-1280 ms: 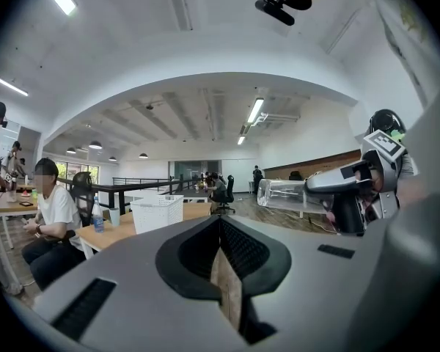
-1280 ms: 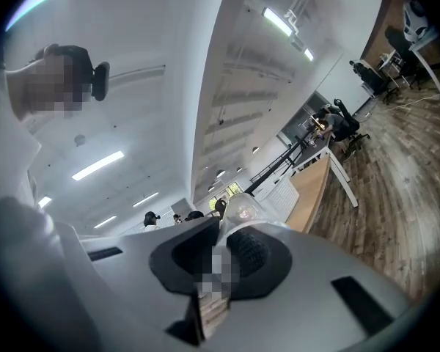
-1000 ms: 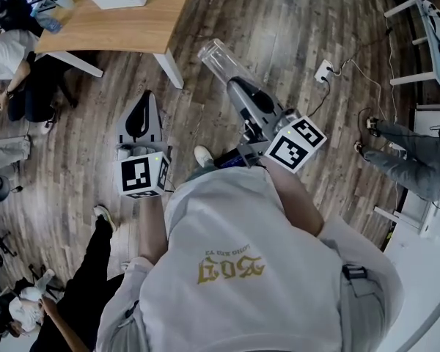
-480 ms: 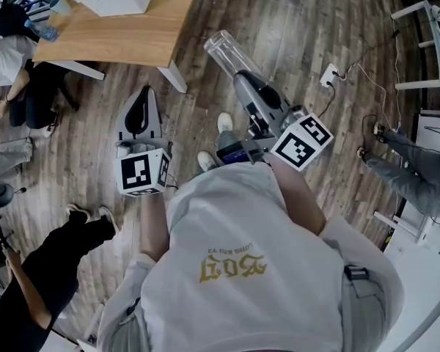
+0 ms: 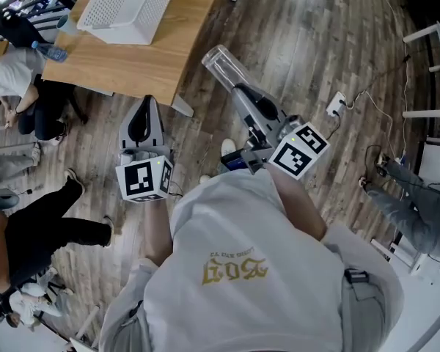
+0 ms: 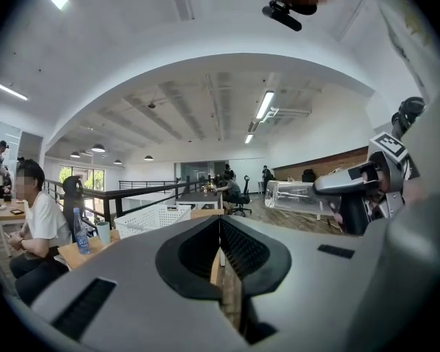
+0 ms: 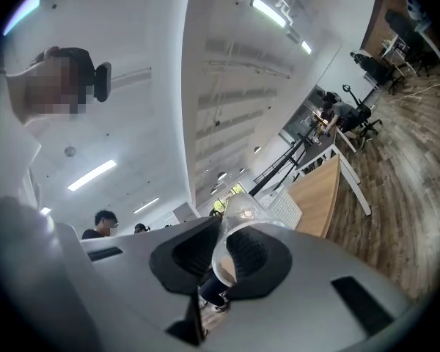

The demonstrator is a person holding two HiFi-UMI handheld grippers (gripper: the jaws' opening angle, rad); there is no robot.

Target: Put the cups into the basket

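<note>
Clear cup (image 5: 220, 63) pinched in right tongs (image 5: 240, 92), left tongs (image 5: 145, 103) pressed together, white basket (image 5: 125, 13) on wooden table (image 5: 143, 66) beyond

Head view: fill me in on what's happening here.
A person standing on a wood floor holds a gripper in each hand. The right gripper is shut on a clear cup, held out in the air near the wooden table. The white basket sits on that table, and the cup is not in it yet. The left gripper is shut with nothing between its jaws.
</note>
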